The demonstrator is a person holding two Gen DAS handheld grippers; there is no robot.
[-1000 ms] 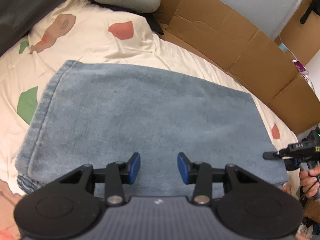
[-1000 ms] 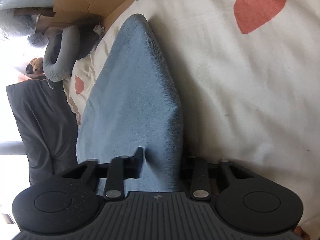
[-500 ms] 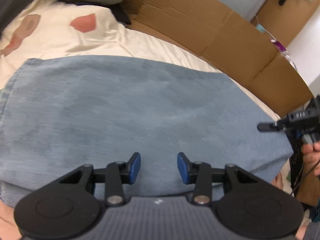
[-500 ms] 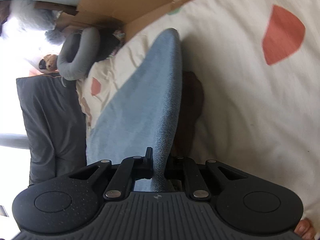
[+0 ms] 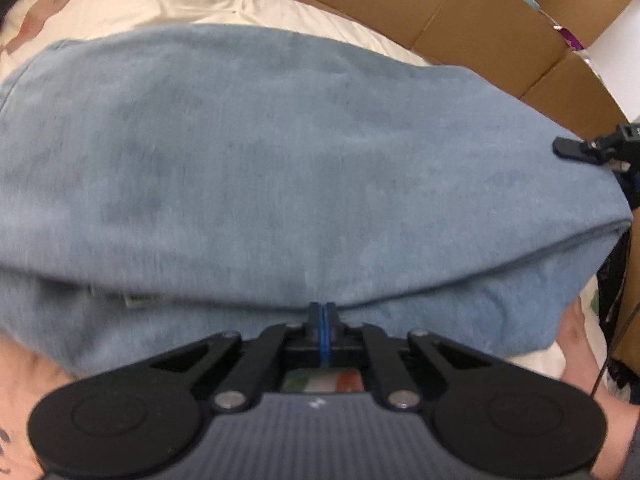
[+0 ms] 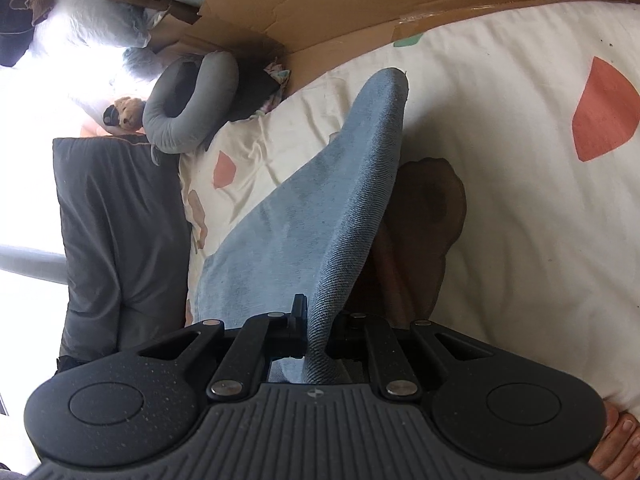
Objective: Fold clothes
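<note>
- Blue denim garment (image 5: 280, 168) on the patterned bed (image 6: 520, 208), partly folded; further folds appear left.
- Left gripper (image 5: 324, 316): jaws just closed, pads together at the garment's near fold.
- Right gripper (image 6: 316, 320): jaws clamped on a lifted denim edge.

The left gripper (image 5: 324, 312) pointed steeply down, its blue pads pressed flat together at the near edge of the cloth (image 5: 280, 160); the jaws had just been closing, and whether any fabric sat between them could not be told. The right gripper (image 6: 316, 320) pointed less steeply down, its jaws nearly together and pinching a raised ridge of the cloth that ran back between the fingers into its body. In the left wrist view the right gripper's tip showed at the far right edge, with a bare hand (image 5: 576, 344) low on that side.
</note>
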